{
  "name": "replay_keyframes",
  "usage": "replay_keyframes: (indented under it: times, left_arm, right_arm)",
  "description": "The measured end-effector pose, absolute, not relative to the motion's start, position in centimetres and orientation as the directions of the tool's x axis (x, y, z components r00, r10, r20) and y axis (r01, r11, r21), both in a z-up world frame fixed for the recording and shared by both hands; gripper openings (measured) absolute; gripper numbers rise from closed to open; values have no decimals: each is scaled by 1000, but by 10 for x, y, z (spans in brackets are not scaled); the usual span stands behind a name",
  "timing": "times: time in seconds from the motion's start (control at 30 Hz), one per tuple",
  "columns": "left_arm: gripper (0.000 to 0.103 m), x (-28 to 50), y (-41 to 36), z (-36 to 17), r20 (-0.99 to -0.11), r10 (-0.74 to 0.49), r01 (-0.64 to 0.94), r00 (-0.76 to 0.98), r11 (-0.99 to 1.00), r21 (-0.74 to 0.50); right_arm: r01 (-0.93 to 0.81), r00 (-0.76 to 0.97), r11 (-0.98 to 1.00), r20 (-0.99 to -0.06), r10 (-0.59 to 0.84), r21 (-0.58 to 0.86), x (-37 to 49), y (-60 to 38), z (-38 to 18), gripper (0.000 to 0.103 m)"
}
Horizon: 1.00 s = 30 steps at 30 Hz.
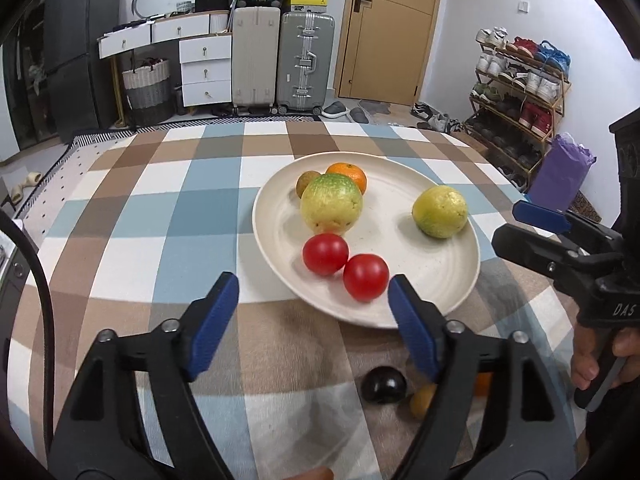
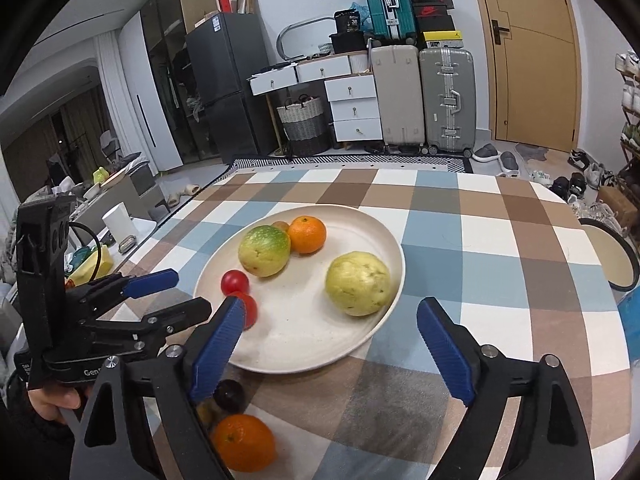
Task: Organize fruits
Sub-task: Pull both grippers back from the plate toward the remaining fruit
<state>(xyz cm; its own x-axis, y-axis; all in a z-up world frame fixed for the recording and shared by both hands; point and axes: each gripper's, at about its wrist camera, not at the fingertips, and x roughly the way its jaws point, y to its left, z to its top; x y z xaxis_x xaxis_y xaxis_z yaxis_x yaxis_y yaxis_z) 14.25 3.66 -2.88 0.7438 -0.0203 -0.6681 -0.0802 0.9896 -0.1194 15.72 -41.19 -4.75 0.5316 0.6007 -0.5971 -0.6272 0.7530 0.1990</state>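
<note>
A cream plate (image 1: 432,280) (image 2: 304,344) on the checkered table holds two red tomatoes (image 1: 326,254) (image 1: 366,277), two yellow-green guavas (image 1: 331,203) (image 1: 440,211), an orange (image 1: 347,175) and a small brown fruit (image 1: 306,183). On the cloth in front of the plate lie a dark plum (image 1: 384,385) (image 2: 229,395), a small brown fruit (image 1: 423,400) and an orange (image 2: 244,442). My left gripper (image 1: 313,312) (image 2: 188,292) is open and empty, just before the plate's near rim. My right gripper (image 2: 330,344) (image 1: 516,224) is open and empty over the plate's near edge.
The table (image 1: 160,240) has a checkered cloth and ends at the far side. Beyond it stand suitcases (image 1: 280,64), a drawer unit (image 1: 206,70), a door (image 1: 388,28) and a shoe rack (image 1: 516,92). A round stool (image 2: 612,256) is at the table's right.
</note>
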Motion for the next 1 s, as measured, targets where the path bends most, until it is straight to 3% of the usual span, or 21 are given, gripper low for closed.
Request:
replay_keyframes:
  times: [0.07, 0.27, 1.0]
  left_arm:
    - [84, 135, 38, -27, -666, -10, -94, 746, 988, -120]
    - [102, 116, 38, -23, -668, 3, -117, 744, 985, -125]
    - [102, 74, 1, -26, -704, -33, -57, 710, 993, -103]
  right_arm:
    - [-623, 534, 759, -606, 589, 189, 155, -412, -48, 103]
    - [-639, 510, 743, -613, 603, 198, 146, -413, -48, 103]
    - [-653, 440, 734, -695, 569, 188, 102, -426, -69, 103]
